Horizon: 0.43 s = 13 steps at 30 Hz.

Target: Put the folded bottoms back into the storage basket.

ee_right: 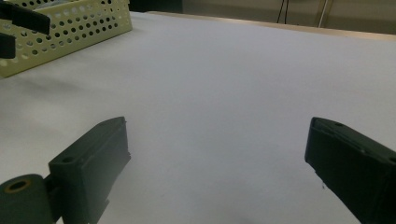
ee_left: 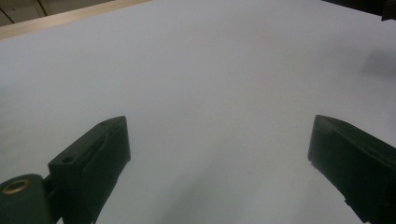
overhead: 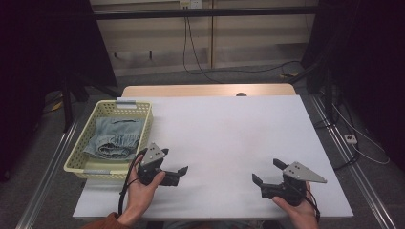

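Note:
My left gripper (overhead: 175,160) rests low over the white table (overhead: 224,129) near its front left, held in a hand, jaws wide apart with nothing between them. My right gripper (overhead: 265,170) sits near the front right, also open and empty, its jaws pointing left and away. In the left gripper view the left gripper (ee_left: 217,135) spans bare white tabletop (ee_left: 201,70). In the right gripper view the right gripper (ee_right: 217,135) likewise frames bare tabletop (ee_right: 224,70); the left gripper's black jaws (ee_right: 23,18) show at the top left.
A pale yellow perforated basket (overhead: 83,143) stands at the table's left edge, holding a folded blue denim garment (overhead: 114,137). The basket's wall (ee_right: 70,23) shows in the right gripper view. Cables and dark stands surround the table on the floor.

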{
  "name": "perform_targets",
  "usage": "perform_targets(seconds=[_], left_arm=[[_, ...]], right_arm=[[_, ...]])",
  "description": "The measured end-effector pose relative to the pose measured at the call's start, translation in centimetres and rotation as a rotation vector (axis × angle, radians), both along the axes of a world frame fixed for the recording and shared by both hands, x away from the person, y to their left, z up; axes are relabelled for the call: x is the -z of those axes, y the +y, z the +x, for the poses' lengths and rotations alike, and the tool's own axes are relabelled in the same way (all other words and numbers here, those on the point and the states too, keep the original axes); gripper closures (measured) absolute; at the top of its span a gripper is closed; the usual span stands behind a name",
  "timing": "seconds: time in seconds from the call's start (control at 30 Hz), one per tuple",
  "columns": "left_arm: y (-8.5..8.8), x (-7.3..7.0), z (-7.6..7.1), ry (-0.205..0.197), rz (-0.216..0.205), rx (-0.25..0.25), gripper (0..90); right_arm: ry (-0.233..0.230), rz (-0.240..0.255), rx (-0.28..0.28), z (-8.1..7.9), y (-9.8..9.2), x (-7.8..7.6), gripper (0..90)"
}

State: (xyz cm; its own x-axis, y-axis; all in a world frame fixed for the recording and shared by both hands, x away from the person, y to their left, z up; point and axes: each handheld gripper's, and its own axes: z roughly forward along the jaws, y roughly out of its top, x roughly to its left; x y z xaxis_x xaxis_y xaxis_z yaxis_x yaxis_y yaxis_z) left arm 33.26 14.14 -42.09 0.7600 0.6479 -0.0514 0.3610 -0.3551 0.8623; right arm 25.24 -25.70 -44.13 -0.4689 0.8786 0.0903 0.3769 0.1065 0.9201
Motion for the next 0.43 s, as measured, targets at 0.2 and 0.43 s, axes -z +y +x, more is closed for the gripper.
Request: perform_targets(seconds=[0.2, 0.43], left_arm=[[0.47, 0.75, -0.27, 0.014, -0.039, -0.02, 5.4], [0.36, 1.08, -0.21, 0.026, -0.058, -0.035, 5.3]], right_arm=[[-0.002, 0.006, 0.004, -0.04, -0.04, -0.03, 6.3], [-0.003, 0.006, -0.001, -0.08, -0.06, -0.03, 6.4]])
